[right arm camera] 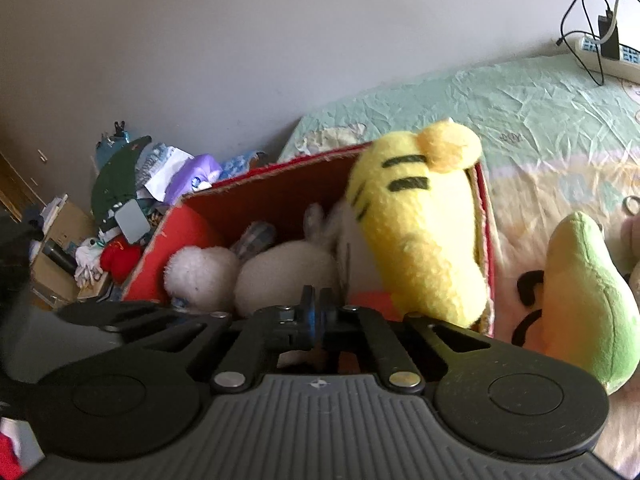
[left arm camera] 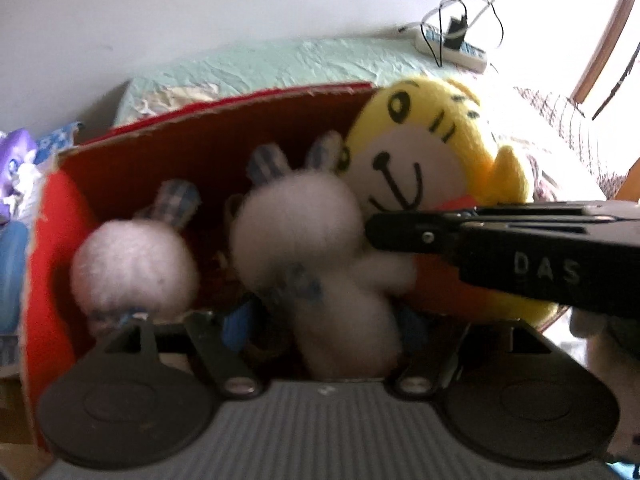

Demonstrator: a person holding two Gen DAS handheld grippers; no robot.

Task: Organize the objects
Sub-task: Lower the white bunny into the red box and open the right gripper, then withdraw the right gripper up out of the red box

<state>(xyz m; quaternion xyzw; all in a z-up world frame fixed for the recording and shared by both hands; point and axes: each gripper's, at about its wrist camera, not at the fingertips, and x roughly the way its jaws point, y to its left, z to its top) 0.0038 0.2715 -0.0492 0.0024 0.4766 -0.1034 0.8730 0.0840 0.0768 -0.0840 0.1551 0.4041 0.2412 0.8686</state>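
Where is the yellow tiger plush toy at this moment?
The yellow tiger plush stands in the right end of the red cardboard box on the bed, beside two white bunny plushes.

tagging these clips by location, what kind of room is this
Most likely a bedroom at home. A crinkled pale green bedsheet covers a bed against a bare wall, a power strip lies on it, plush toys fill a red cardboard box, and a clutter pile sits in the corner.
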